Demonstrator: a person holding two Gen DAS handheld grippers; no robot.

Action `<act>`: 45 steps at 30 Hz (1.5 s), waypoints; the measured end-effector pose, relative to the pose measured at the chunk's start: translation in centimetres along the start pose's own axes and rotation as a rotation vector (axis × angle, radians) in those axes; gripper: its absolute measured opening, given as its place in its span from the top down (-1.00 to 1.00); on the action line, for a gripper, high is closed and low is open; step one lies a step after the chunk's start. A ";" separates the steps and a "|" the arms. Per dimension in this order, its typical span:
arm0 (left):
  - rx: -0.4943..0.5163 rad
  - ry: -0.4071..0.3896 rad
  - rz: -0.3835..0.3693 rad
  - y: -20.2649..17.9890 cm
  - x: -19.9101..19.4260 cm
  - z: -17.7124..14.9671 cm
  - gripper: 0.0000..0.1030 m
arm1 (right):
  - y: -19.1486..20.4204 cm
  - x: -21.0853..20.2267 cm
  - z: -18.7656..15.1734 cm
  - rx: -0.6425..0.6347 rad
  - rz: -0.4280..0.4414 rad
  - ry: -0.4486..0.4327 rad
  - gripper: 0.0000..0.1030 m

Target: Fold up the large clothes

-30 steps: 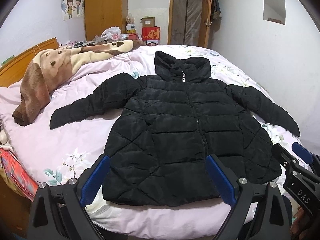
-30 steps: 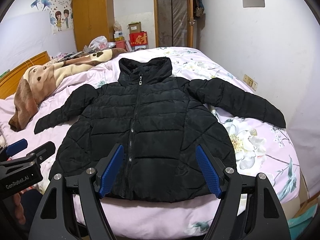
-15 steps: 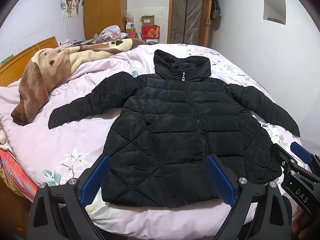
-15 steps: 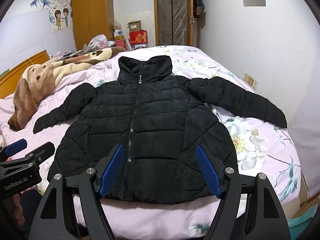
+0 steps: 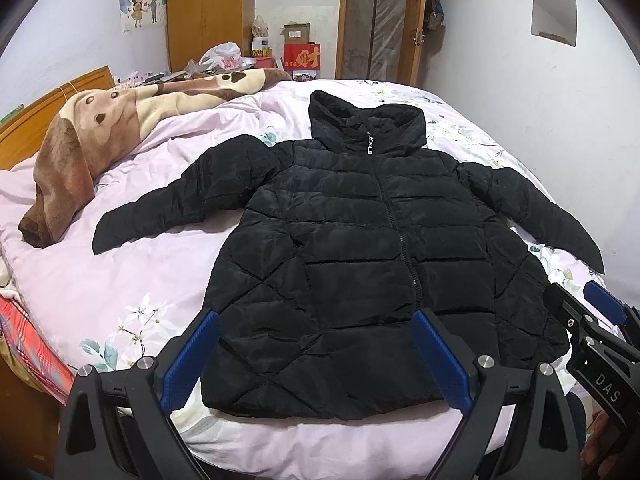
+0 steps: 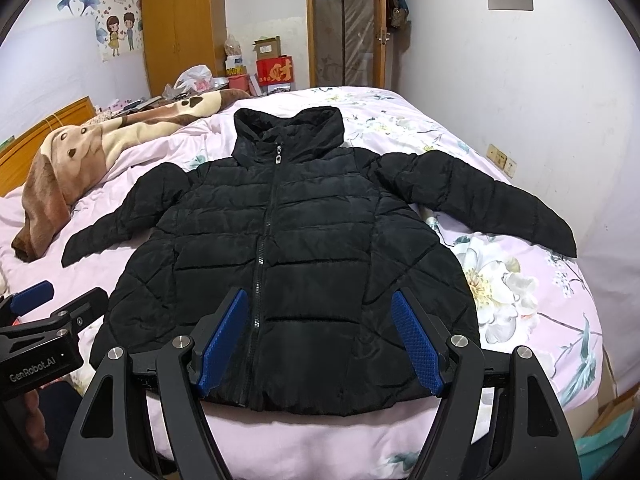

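I see a black quilted puffer jacket (image 5: 360, 248) lying flat, zipped and face up, on a bed with a pale pink floral cover (image 5: 120, 280). Its collar points toward the far door, both sleeves spread outward, and its hem lies just short of the bed's near edge. My left hand-held gripper (image 5: 316, 358) hovers above the hem's left half, blue-padded fingers (image 5: 188, 364) spread wide, holding nothing. My right hand-held gripper (image 6: 320, 338) hovers over the hem's right half, likewise released and apart from the fabric. Bare cover lies around both sleeves. A brown and cream plush dog-print blanket (image 5: 80, 148) is bunched along the left side by the wooden headboard (image 5: 52, 100). The right sleeve's cuff reaches near the bed's right edge, beside a white wall (image 6: 540, 100).
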State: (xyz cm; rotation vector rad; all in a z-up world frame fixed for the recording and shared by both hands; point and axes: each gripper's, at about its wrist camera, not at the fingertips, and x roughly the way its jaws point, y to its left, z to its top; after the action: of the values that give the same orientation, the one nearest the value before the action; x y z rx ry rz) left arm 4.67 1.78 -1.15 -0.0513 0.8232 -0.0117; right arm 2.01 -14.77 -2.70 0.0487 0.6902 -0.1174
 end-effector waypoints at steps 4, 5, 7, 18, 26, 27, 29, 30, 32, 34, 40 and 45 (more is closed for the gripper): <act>-0.004 0.011 0.003 0.2 0.7 0.1 -0.88 | 0.1 0.5 0.2 -0.001 0.000 0.008 -0.44; -0.004 0.015 0.004 0.3 0.9 0.2 -0.88 | 0.1 0.7 0.3 0.000 0.001 0.010 -0.44; -0.010 0.018 0.003 0.6 1.3 0.4 -0.88 | 0.2 1.1 0.5 -0.003 0.000 0.014 -0.44; -0.102 0.076 -0.015 6.1 5.8 2.1 -0.88 | 2.1 4.5 2.2 -0.021 0.047 0.030 -0.44; -0.257 0.125 0.064 16.7 11.1 4.3 -0.88 | 6.2 8.3 4.3 -0.069 0.134 0.016 -0.45; -0.287 0.125 0.071 18.1 11.7 4.4 -0.88 | 7.0 9.0 4.6 -0.079 0.147 0.017 -0.45; -0.371 0.133 0.053 21.6 13.5 4.9 -0.89 | 8.0 10.0 4.9 -0.095 0.169 0.020 -0.45; -0.409 0.129 0.053 23.1 14.2 5.1 -0.89 | 8.6 10.5 5.1 -0.105 0.175 0.024 -0.45; -0.470 0.118 0.064 26.0 15.5 5.4 -0.89 | 10.0 11.7 5.5 -0.123 0.188 0.031 -0.45; -0.543 0.099 0.078 28.9 16.9 5.8 -0.89 | 11.2 12.8 5.7 -0.142 0.205 0.038 -0.46; -0.713 0.098 0.103 35.0 21.1 6.1 -0.88 | 14.7 16.0 6.2 -0.197 0.246 0.064 -0.46; -0.829 0.105 0.112 37.9 24.3 5.8 -0.87 | 17.2 17.7 6.2 -0.247 0.277 0.077 -0.46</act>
State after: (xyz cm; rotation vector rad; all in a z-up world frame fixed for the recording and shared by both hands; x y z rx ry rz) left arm 25.11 39.14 -16.92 -0.7910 0.8894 0.4371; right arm 21.65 0.10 -9.09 -0.0884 0.7635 0.2367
